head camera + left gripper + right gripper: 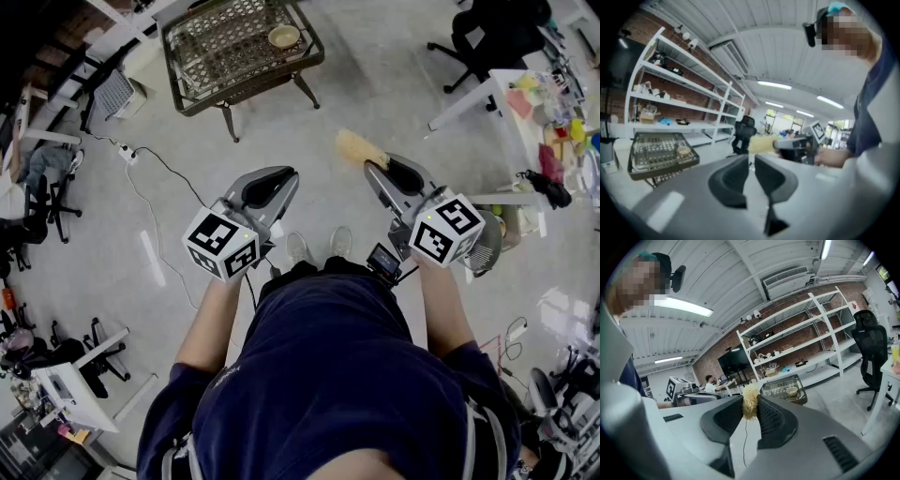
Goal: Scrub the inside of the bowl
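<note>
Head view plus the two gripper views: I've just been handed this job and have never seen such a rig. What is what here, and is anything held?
There is no robot arm. A person stands on a workshop floor with a hand-held two-jaw gripper in each hand. The head view looks down from a camera on their head. The other two pictures come from a camera riding on each gripper, looking along its jaws. The right gripper is clamped on a yellowish fibrous scrubber. The left gripper holds nothing, and its jaws are only slightly apart. Ahead stands a low mesh-topped table with a bowl on it. Neither gripper is near the bowl.
</note>
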### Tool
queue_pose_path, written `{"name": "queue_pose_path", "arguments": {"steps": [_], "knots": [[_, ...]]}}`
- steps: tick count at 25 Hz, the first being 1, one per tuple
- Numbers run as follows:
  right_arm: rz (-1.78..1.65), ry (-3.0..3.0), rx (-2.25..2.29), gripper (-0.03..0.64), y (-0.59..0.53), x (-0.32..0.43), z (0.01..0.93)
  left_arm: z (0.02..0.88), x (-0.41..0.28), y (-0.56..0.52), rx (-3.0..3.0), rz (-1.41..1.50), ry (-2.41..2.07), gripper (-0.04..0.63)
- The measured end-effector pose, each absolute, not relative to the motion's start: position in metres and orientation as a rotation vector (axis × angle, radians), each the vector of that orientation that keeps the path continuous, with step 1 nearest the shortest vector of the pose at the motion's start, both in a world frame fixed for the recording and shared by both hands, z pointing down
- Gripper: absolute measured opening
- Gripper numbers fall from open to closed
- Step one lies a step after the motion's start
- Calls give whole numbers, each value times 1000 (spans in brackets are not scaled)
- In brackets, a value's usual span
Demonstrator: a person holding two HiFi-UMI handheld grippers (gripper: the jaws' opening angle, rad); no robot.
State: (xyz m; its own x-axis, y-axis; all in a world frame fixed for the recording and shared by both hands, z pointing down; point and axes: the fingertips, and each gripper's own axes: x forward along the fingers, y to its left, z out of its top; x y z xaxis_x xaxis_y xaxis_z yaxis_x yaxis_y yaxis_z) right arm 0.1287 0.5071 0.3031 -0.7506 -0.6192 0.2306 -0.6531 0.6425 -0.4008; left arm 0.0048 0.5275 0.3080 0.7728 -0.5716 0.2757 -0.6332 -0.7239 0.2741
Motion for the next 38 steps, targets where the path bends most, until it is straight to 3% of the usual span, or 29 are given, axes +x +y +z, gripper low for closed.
{"name": "queue_pose_path", "arguments": {"steps": [24,38], "knots": [[863,-2822,1011,83,475,173,320,321,36,506,2552,224,-1019,37],[902,-2768,987,83,395,127,346,348,-4,419,2511,192,-979,37]]}}
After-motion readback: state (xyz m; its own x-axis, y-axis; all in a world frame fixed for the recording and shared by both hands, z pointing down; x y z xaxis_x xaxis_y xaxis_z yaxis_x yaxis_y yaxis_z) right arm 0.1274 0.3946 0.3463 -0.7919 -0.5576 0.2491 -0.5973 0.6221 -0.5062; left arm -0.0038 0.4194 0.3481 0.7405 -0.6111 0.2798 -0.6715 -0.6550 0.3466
